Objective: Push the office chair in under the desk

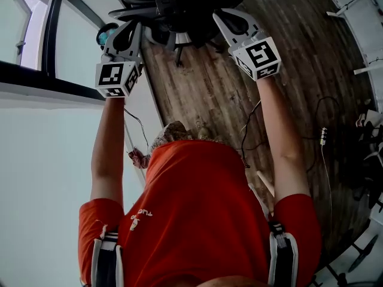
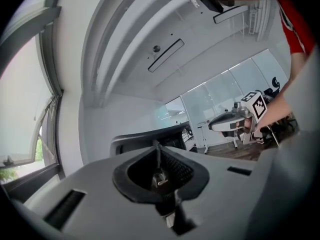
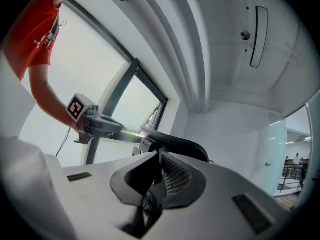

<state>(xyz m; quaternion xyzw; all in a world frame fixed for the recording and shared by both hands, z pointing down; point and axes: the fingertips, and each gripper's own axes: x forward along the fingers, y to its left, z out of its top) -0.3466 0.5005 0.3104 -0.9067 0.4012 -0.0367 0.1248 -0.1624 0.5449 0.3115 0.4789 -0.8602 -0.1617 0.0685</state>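
Note:
A black office chair [image 1: 173,5] stands at the top of the head view, on the wooden floor. My left gripper [image 1: 124,36] reaches its left side and my right gripper [image 1: 232,23] its right side, both arms stretched forward. In the left gripper view the jaws [image 2: 158,150] stand together with nothing between them, and the chair's dark back edge [image 2: 145,135] lies just beyond the tips. My right gripper [image 3: 160,158] is likewise shut and empty, close against the chair's curved black back [image 3: 182,145]. Whether the tips touch the chair is unclear.
A white surface [image 1: 42,178] that may be the desk runs along the left, with a window [image 1: 33,28] above it. Black cables [image 1: 251,130] and a power strip [image 1: 323,136] lie on the floor. White furniture [image 1: 362,17] stands at the right.

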